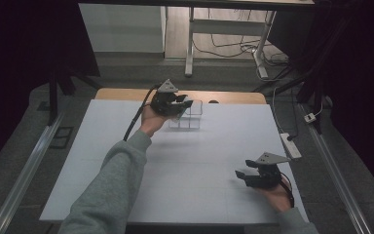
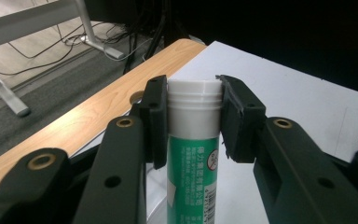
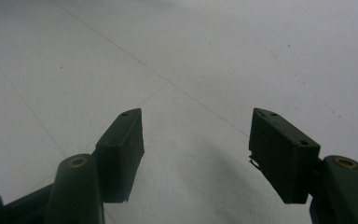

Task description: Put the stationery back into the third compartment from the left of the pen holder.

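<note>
Glue stick (image 2: 193, 140) clamped in left gripper (image 2: 193, 121) near table's (image 1: 224, 195) far edge.

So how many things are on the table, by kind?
Tongs: 2, left, right
Green tube with white cap: 1
Clear rack: 1
Total: 4
</note>
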Motion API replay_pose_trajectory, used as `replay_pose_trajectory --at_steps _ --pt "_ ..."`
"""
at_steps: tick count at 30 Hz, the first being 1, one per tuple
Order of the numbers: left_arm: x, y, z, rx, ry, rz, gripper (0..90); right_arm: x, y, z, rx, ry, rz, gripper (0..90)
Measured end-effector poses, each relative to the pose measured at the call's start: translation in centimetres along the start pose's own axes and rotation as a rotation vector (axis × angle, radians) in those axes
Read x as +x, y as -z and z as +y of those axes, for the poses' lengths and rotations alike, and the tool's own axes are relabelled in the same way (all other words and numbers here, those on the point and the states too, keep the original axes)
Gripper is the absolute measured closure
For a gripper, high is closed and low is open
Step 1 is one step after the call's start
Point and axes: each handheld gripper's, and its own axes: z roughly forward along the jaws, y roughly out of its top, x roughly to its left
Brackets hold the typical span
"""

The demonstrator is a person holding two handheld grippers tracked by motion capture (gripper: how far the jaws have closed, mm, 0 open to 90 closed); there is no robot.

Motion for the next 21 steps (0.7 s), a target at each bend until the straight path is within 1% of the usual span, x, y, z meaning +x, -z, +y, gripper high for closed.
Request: replay_pose_trajectory --at_steps 4,11,15,17,21 --pt "-0.2 -0.9 0.3 -0.008 -0.001 -0.009 64.6 -0.1 0.0 0.0 0.001 0.001 0.000 34.5" --pt "-0.1 -2.3 0.5 0.005 -0.001 -0.011 64.5 -0.1 -0.1 0.0 0.005 -0.002 -0.001 34.4" --pt "0.0 -2.7 0.8 0.002 0.001 -0.017 64.5 -0.1 -0.1 0.0 0.006 -0.003 0.001 34.5" --pt "0.1 -2.9 0.9 0.006 -0.005 -0.011 64.5 -0.2 -0.1 0.0 0.006 -0.005 0.002 34.5" --pt "0.4 -3.2 1.1 0.007 -0.002 -0.007 64.4 -0.2 -0.1 0.0 0.005 -0.006 0.000 34.4"
